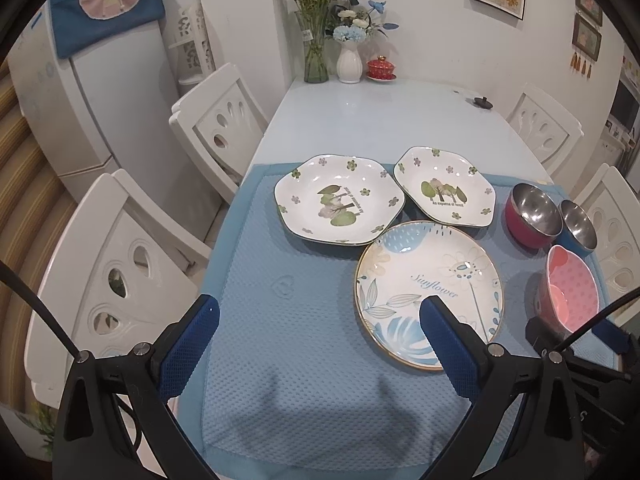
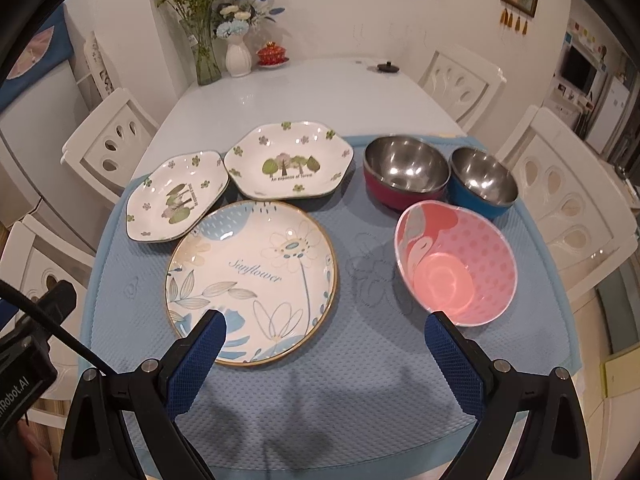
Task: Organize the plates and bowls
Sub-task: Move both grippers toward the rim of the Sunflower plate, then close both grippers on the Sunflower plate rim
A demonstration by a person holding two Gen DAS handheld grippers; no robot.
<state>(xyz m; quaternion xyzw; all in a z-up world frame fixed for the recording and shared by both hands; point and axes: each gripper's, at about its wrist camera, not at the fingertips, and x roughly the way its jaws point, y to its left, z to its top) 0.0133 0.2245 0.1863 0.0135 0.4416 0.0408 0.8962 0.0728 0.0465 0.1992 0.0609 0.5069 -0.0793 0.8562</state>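
Six pieces of tableware sit spread out on the blue mat (image 2: 320, 400) that covers the near end of the desk (image 2: 304, 92), and none is stacked on another — so the organizing looks barely begun, if begun at all.

On the plate side, the round Sunflower plate (image 2: 252, 280) lies nearest, with two hexagonal floral plates behind it: the left hexagonal plate (image 2: 176, 196) and the right hexagonal plate (image 2: 288, 164), whose edges come very close or just touch. On the bowl side, the pink dotted bowl (image 2: 456, 264) stands in front, and behind it the red steel-lined bowl (image 2: 404, 176) and the blue steel-lined bowl (image 2: 482, 184) stand side by side, touching or nearly so.

The left claw (image 1: 320, 320) hangs over bare mat and the near edge of the Sunflower plate, its jaws wide apart and holding nothing. The right claw (image 2: 324, 336) is likewise spread and empty, poised between the Sunflower plate and the pink bowl.

What remains, as I judge it, is everything — nesting the three plates into one pile and the three bowls into another.
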